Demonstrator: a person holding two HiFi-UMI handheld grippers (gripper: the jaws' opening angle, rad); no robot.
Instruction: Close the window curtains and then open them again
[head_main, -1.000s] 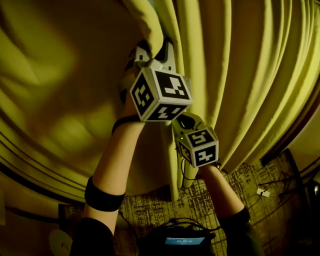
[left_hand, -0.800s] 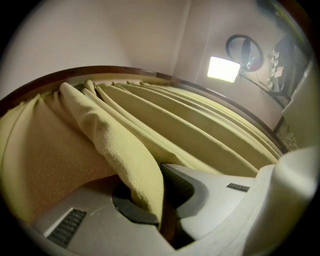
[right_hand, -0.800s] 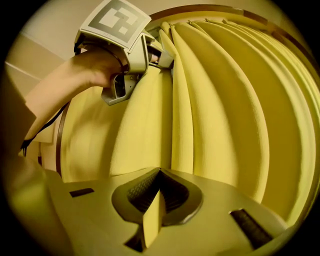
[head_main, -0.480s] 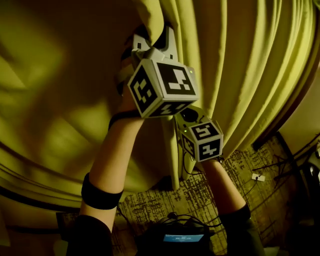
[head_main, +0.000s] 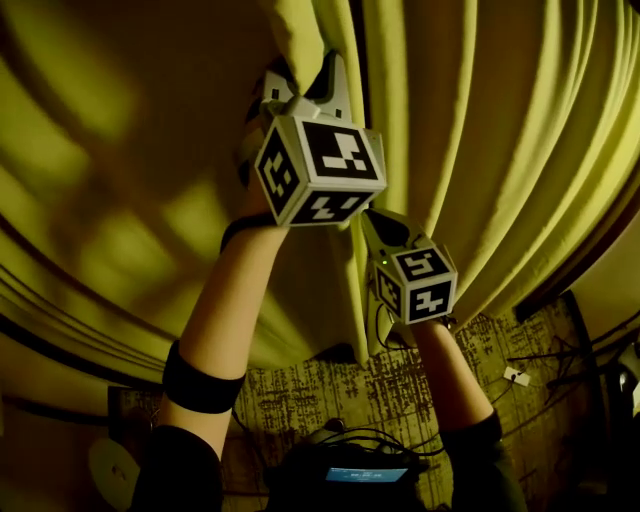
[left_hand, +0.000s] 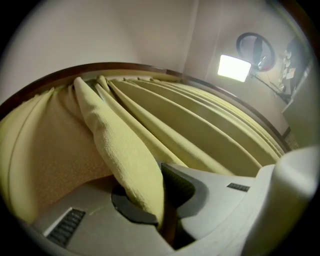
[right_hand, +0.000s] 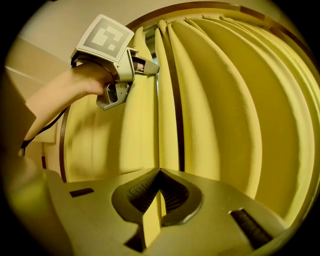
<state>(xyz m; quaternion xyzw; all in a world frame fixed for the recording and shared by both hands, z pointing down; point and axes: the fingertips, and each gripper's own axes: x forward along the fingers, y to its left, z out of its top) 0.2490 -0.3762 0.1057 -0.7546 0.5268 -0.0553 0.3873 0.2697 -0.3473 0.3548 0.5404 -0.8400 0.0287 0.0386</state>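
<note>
Yellow-green curtains (head_main: 480, 150) hang in tall pleats across the head view. My left gripper (head_main: 305, 75) is raised high, its marker cube (head_main: 320, 170) toward me. It is shut on a thick fold of a curtain edge (left_hand: 125, 150), which runs up from between the left gripper (left_hand: 160, 175) jaws. Lower and to the right, my right gripper (right_hand: 159, 172) is shut on a thin curtain edge (right_hand: 159, 125); its cube (head_main: 420, 285) shows in the head view, its tips hidden there. The right gripper view shows the left gripper (right_hand: 147, 65) up on the cloth.
Below the curtains lies a patterned carpet (head_main: 400, 400) with cables and a small white plug (head_main: 515, 375). A device with a lit screen (head_main: 360, 475) sits at the bottom edge. A dark wooden frame (head_main: 580, 265) borders the right curtain. A bright light (left_hand: 234, 67) glows on the wall.
The right gripper and its cube have shifted a little to the right with the curtain edge. The left gripper stays clamped high on its fold, moving only slightly.
</note>
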